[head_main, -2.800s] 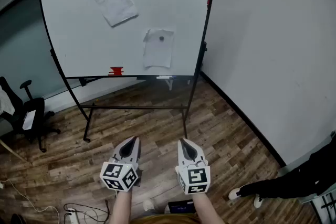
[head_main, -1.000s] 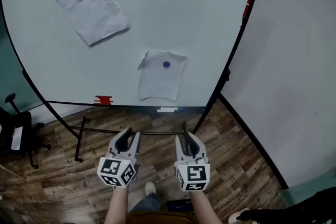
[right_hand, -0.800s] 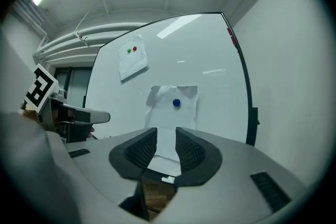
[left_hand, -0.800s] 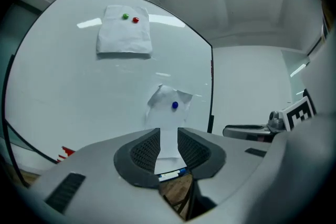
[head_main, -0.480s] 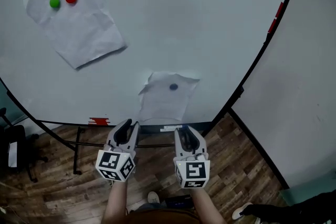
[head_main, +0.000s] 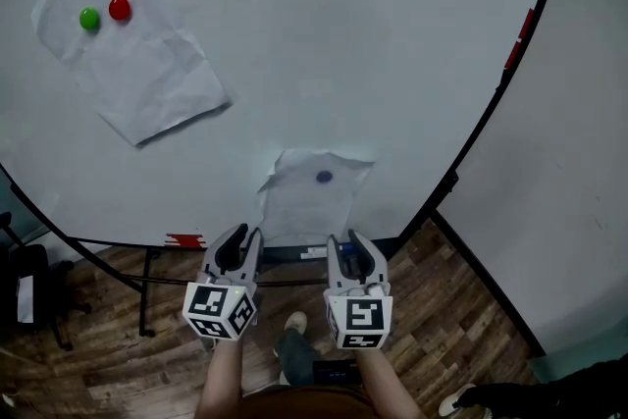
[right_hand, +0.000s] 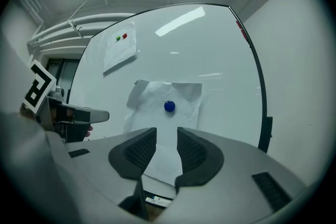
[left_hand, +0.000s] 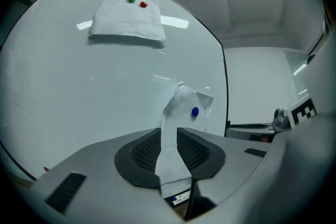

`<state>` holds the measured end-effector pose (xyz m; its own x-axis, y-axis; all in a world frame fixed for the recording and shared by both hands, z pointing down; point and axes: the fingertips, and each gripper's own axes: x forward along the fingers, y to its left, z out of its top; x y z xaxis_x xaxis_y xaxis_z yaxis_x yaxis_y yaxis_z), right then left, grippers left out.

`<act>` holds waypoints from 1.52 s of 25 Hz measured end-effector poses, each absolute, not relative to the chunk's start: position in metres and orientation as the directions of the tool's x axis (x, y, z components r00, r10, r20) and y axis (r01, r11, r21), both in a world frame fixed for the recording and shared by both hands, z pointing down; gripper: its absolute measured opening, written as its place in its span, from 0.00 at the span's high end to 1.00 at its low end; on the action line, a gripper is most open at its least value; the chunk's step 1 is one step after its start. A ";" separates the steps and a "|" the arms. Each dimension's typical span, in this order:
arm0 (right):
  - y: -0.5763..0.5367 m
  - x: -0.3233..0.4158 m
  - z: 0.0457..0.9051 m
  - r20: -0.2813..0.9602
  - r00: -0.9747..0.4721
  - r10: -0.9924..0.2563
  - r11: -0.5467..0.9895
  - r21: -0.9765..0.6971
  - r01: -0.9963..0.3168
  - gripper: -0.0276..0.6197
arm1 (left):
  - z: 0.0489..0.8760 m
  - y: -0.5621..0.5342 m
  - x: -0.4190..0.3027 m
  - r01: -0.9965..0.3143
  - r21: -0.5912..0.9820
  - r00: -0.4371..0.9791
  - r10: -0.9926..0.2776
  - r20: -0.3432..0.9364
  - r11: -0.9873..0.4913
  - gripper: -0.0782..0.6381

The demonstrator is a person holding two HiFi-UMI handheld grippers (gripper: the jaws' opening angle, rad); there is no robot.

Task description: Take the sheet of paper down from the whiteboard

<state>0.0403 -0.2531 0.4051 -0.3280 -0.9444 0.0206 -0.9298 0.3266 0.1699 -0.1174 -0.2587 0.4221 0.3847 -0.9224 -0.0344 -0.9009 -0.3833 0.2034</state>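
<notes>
A crumpled white sheet (head_main: 312, 196) hangs low on the whiteboard (head_main: 343, 34), pinned by a blue magnet (head_main: 324, 177). My left gripper (head_main: 243, 238) and right gripper (head_main: 349, 236) point level at the board just below the sheet, short of touching it. In the left gripper view the left gripper (left_hand: 169, 136) stands open, and the sheet (left_hand: 184, 105) shows through the gap. In the right gripper view the jaws of the right gripper (right_hand: 166, 136) are opening with nothing between them; the sheet (right_hand: 149, 113) and the blue magnet (right_hand: 169, 106) lie straight ahead.
A second sheet (head_main: 147, 64) hangs upper left under a green magnet (head_main: 89, 18) and a red magnet (head_main: 120, 8). A red eraser (head_main: 184, 239) lies on the board's tray. The white wall (head_main: 579, 162) stands right of the board's frame (head_main: 491, 103). An office chair (head_main: 25, 294) stands far left.
I have walked up to the whiteboard: both grippers moved forward and the blue-magnet sheet now sits just above their tips. Over the last half second little has moved.
</notes>
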 end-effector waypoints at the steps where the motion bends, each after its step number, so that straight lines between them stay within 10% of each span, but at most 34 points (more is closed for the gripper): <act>1: -0.256 0.040 0.405 0.020 -0.328 -0.944 0.327 0.168 -0.930 0.76 | 0.421 -0.261 -0.117 -0.901 0.202 0.385 -0.922 -0.035 -0.384 0.73; 38: -0.345 0.001 0.361 -0.108 -0.327 -0.939 0.287 0.282 -0.916 0.74 | 0.404 -0.331 -0.099 -0.881 0.161 0.440 -0.896 -0.065 -0.445 0.75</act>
